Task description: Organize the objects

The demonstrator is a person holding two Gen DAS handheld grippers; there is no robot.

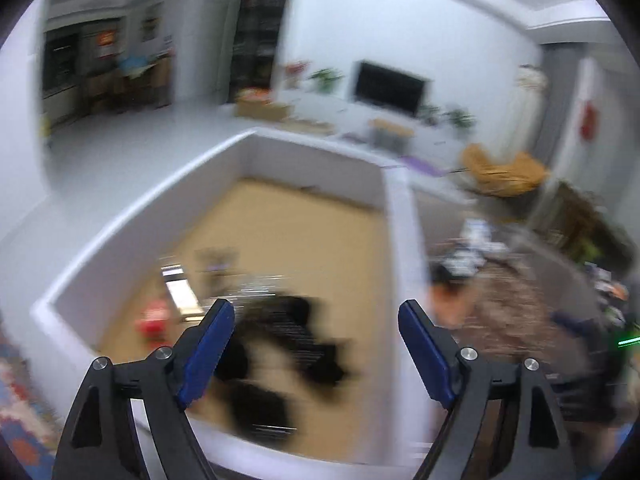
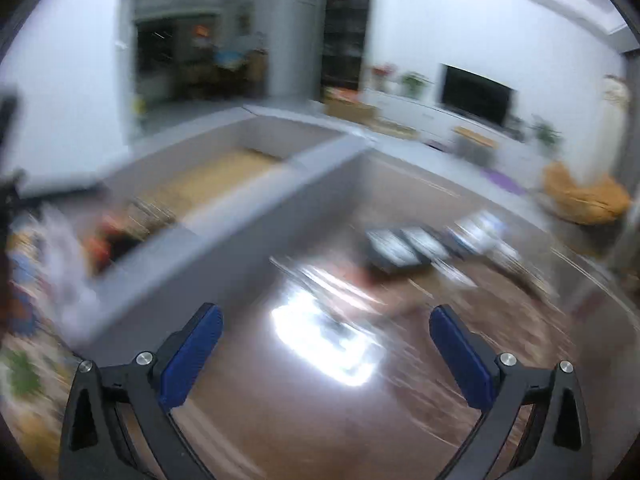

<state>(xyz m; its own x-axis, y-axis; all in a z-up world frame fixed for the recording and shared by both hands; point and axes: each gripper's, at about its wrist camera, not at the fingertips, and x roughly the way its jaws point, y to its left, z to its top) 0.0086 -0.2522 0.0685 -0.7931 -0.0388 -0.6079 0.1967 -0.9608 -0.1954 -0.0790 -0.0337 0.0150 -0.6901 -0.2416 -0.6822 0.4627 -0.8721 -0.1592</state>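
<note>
Though both views are smeared by motion blur, each pair of tongs reads clearly: black angular arms ending in flat blue pads. The left tongs [image 1: 316,334] stand spread at the bottom of the frame, with nothing pinched, over a white-walled box [image 1: 132,216] with a smooth tan floor. On that floor, between the pads in the picture, lies a black lumpy object [image 1: 296,344], too blurred to name; left of it are a small red item [image 1: 154,320] and a pale rectangular piece [image 1: 180,290]. The right tongs [image 2: 326,330] are also spread and empty, low in the frame above a glossy brown wood-grain table [image 2: 280,420]. A bright white glare patch [image 2: 328,340] sits between the pads. Dark flat rectangular packets [image 2: 408,246] lie at centre right.
</note>
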